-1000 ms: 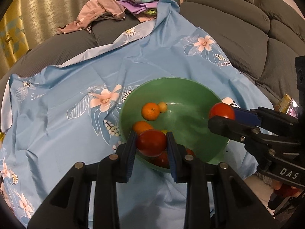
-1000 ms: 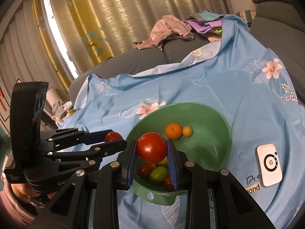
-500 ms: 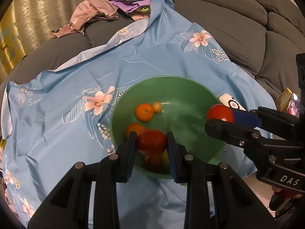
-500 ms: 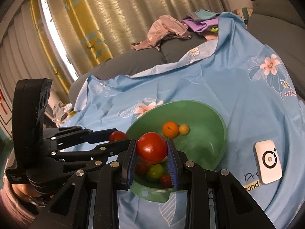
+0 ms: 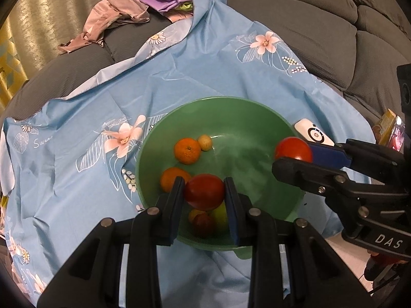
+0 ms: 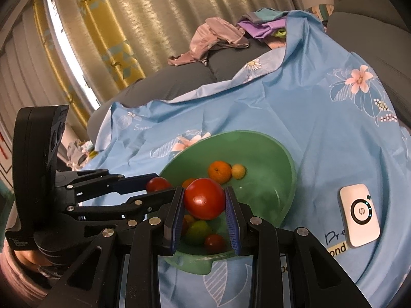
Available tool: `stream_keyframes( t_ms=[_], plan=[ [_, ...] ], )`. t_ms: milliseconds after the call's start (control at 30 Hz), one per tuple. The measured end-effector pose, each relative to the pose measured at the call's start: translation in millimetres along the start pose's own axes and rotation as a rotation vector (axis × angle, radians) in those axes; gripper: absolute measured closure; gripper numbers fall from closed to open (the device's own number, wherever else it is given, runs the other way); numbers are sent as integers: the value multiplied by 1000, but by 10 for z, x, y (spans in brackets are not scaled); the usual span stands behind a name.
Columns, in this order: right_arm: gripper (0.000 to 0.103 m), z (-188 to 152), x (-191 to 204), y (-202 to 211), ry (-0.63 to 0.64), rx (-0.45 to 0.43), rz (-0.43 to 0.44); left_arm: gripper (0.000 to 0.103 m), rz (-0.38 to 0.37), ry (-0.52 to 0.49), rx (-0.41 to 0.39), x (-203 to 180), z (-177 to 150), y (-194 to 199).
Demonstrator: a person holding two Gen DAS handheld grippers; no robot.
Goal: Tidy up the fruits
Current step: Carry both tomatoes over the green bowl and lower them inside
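Note:
A green bowl (image 5: 246, 118) sits on the blue floral cloth and also shows in the right wrist view (image 6: 272, 148). It holds an orange (image 5: 187, 151), a small yellow fruit (image 5: 206, 142), a second orange (image 5: 172, 177), and more red and green fruit below. My left gripper (image 5: 204, 192) is shut on a red tomato (image 5: 204, 192) above the bowl's near side. My right gripper (image 6: 204, 202) is shut on another red tomato (image 6: 204, 201) above the bowl's near rim. Each gripper shows in the other's view.
A white HP device (image 6: 359, 218) lies on the cloth right of the bowl. Crumpled clothes (image 5: 120, 15) lie on the grey sofa (image 5: 321, 25) behind. Curtains (image 6: 115, 25) hang at the back left. A yellow packet (image 5: 388, 125) sits at the far right.
Both grippers have moved forward a little over the bowl, each still holding its tomato. The bowl and the fruit in it have not moved.

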State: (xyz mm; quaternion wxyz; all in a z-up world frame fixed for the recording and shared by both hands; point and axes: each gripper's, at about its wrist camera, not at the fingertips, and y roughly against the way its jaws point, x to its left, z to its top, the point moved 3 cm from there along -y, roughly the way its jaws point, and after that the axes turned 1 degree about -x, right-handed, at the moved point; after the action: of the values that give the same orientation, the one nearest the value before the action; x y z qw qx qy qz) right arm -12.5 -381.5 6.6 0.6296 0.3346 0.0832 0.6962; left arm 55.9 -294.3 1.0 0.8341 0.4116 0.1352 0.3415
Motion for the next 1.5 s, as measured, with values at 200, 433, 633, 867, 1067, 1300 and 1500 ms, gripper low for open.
stream_keyframes(
  t_ms=[200, 433, 633, 867, 1067, 1300, 1500],
  plan=[
    [71, -24, -70, -31, -21, 7, -8, 72, -2, -14, 19, -27, -4, -86],
    [71, -25, -113, -87, -26, 21, -14, 72, 1, -21, 39, -42, 7, -184],
    [71, -28, -130, -130, -32, 29, -19, 72, 3, -34, 54, -47, 18, -263],
    [71, -7, -150, -198, -29, 45, -25, 72, 7, -42, 78, -18, 25, -356],
    [71, -8, -127, -274, -16, 65, -32, 72, 12, -52, 95, 20, 25, -416],
    [71, 0, -97, -348, 4, 81, -41, 72, 20, -62, 112, 63, 12, -476],
    [71, 18, -79, -385, 18, 92, -48, 72, 20, -75, 118, 71, 26, -501]
  ],
)
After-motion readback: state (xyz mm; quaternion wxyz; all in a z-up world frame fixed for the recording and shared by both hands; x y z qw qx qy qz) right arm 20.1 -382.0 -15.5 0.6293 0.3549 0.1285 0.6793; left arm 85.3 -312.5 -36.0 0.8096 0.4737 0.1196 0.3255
